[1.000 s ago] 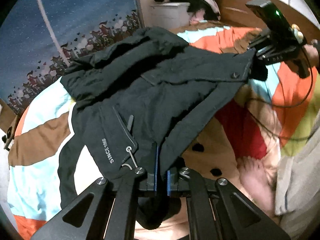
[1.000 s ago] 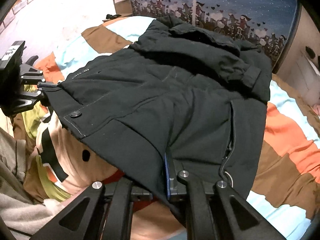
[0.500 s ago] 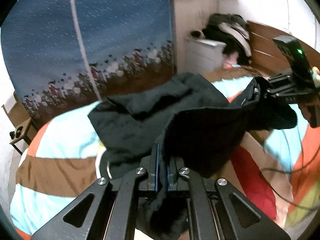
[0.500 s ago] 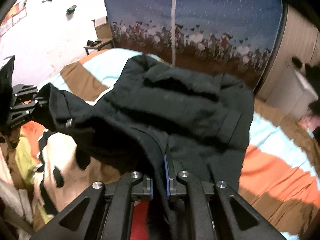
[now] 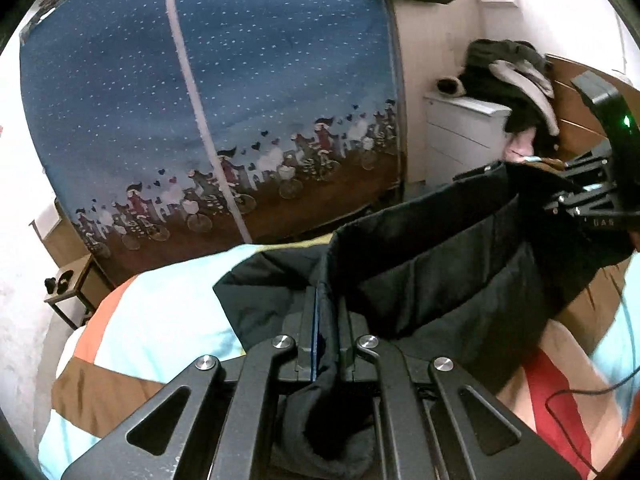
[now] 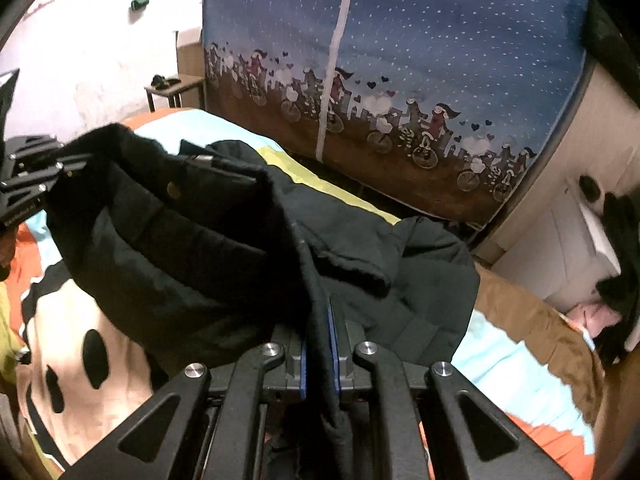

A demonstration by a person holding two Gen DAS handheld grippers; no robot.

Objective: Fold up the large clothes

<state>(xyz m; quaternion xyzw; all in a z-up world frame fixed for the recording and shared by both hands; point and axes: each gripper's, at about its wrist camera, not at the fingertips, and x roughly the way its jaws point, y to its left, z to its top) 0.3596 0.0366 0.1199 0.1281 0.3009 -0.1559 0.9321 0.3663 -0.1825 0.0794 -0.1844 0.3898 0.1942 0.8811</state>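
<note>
A large black jacket (image 5: 432, 276) lies partly on the colourful bedspread (image 5: 160, 320), its hem lifted off the bed. My left gripper (image 5: 326, 332) is shut on one corner of the hem. My right gripper (image 6: 322, 344) is shut on the other corner. The hem hangs stretched between the two grippers, above the rest of the jacket (image 6: 380, 248), which stays on the bed. The right gripper also shows at the right of the left wrist view (image 5: 580, 200), and the left gripper at the left of the right wrist view (image 6: 28, 188).
A blue curtain (image 5: 220, 92) with a cyclist print hangs past the far side of the bed. A white drawer unit (image 5: 464, 136) with a pile of clothes (image 5: 516, 80) stands at the right. A small side table (image 6: 172, 84) stands by the white wall.
Both grippers have lifted the jacket's hem up and carried it forward over the jacket's body, toward the curtain. The jacket was spread flat one second ago and is now doubling over.
</note>
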